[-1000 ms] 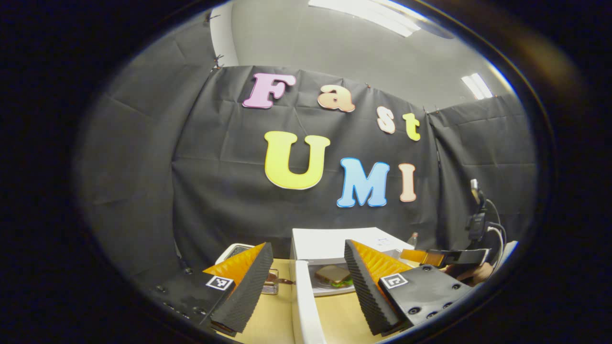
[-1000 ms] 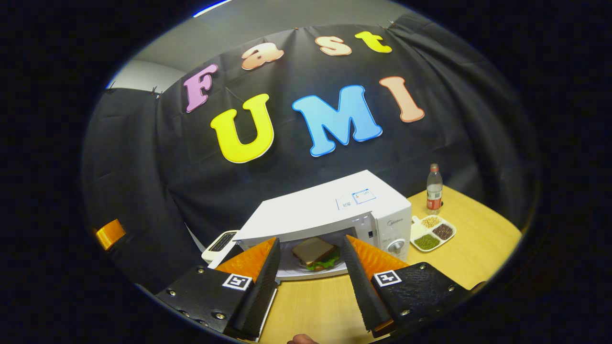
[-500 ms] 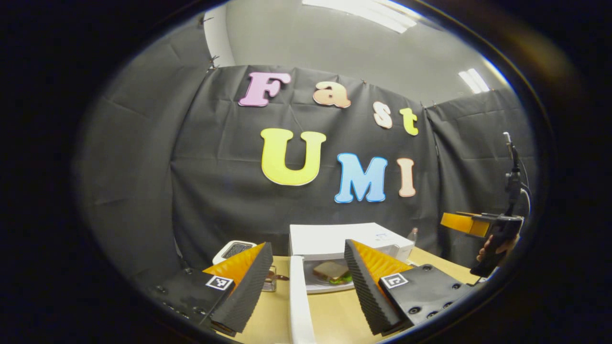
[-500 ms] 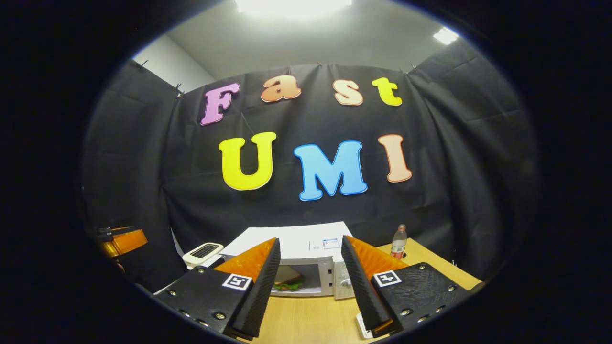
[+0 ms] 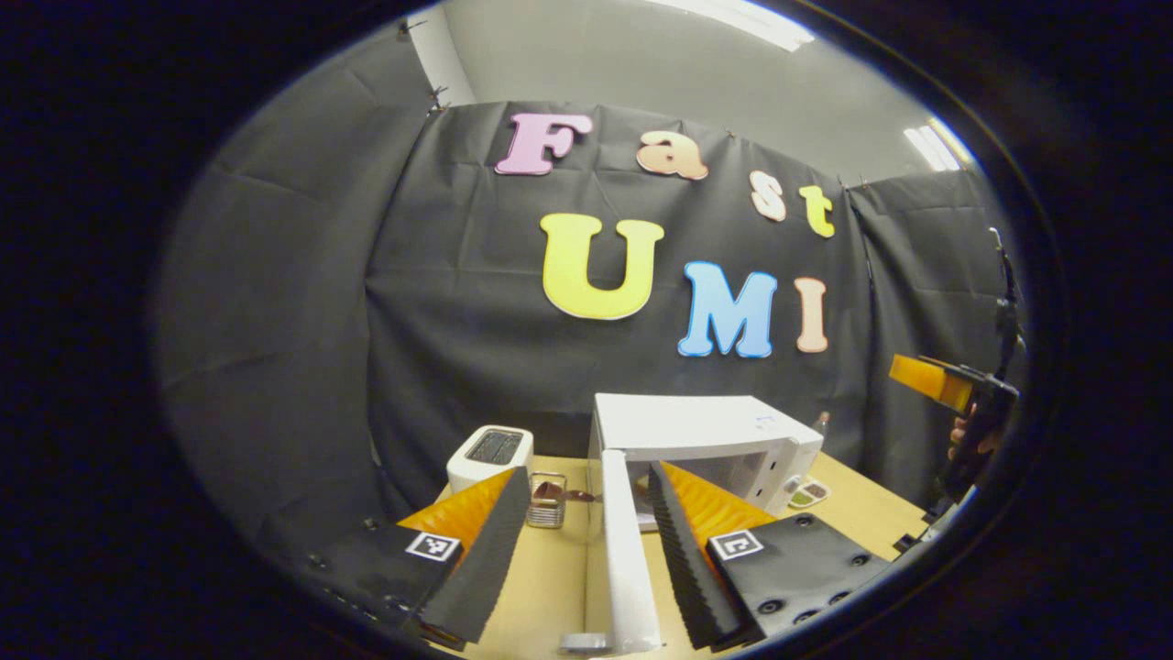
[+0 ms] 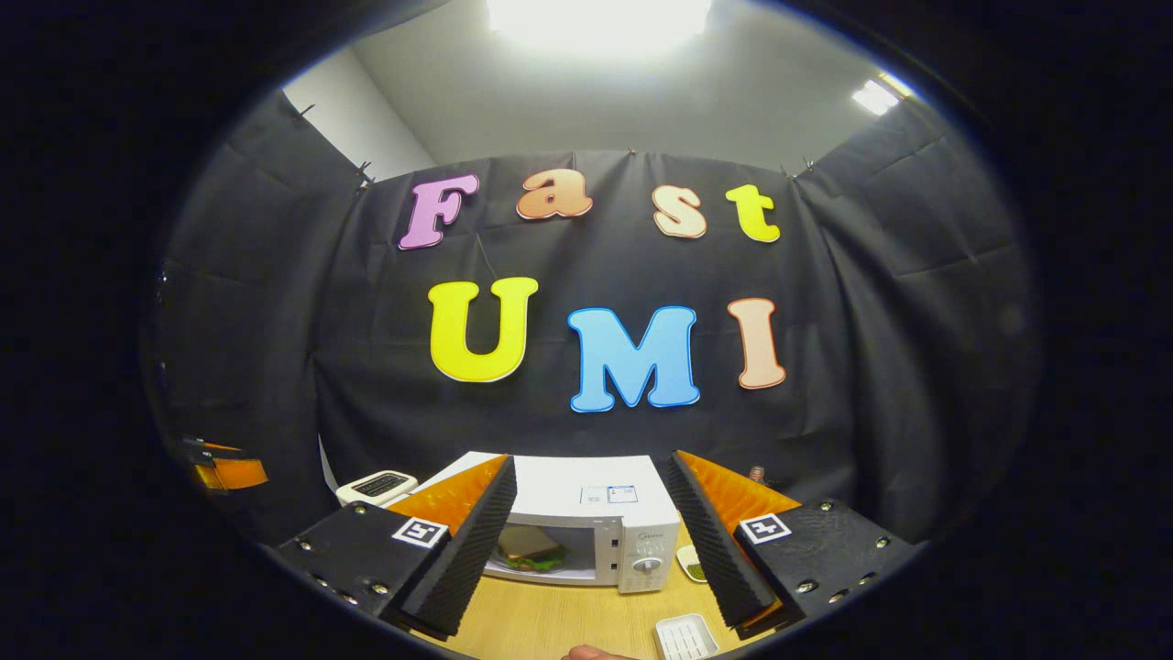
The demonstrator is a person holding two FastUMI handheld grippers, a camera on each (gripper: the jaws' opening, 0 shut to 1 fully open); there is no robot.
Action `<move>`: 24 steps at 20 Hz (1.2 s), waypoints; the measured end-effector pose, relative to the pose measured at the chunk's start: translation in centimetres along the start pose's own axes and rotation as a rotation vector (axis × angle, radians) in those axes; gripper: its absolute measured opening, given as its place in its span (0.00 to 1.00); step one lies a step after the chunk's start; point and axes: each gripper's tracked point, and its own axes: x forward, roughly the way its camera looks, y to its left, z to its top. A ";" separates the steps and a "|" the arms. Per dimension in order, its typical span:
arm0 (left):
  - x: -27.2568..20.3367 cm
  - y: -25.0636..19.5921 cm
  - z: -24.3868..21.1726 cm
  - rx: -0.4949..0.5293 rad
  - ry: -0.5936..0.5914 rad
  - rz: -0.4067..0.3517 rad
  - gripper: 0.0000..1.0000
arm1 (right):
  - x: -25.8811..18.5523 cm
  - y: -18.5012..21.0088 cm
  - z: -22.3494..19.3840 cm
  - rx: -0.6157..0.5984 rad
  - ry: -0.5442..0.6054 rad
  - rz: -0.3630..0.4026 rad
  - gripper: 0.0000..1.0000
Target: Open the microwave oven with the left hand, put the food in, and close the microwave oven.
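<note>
So we've got the microwave (image 6: pixel 586 513) sitting on the desk (image 6: pixel 559 623) with its door (image 5: pixel 626 550) swung wide open, edge-on between our left gripper's (image 5: pixel 586 559) fingers. Those fingers are spread apart and not pinching anything; we can't tell if either one touches the door. The sandwich (image 6: pixel 530 547) is on a plate inside the microwave cavity. Our right gripper (image 6: pixel 591 541) is held back from the microwave, fingers spread wide with nothing in them. In the left gripper view we see it off at the right edge, held up by a hand (image 5: pixel 971 438). A toaster (image 5: pixel 490 456) stands left of the microwave with a small wire rack (image 5: pixel 547 502) beside it, and a divided dish (image 5: pixel 806 495) sits on the microwave's right.
</note>
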 end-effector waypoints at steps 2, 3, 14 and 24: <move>-0.9 2.0 -2.2 0.021 0.054 0.055 0.50 | 0.2 0.4 -0.9 0.001 0.022 0.013 1.00; -0.7 3.3 -3.5 0.030 0.077 0.083 0.29 | 0.3 0.6 -1.2 0.007 0.034 0.020 1.00; -4.1 1.9 -12.8 0.024 0.266 -0.011 0.07 | 0.9 -1.8 -2.7 0.013 0.082 -0.028 1.00; -2.8 -5.1 -14.2 0.000 0.297 -0.057 0.07 | 2.2 -6.2 -1.8 0.022 0.055 -0.026 1.00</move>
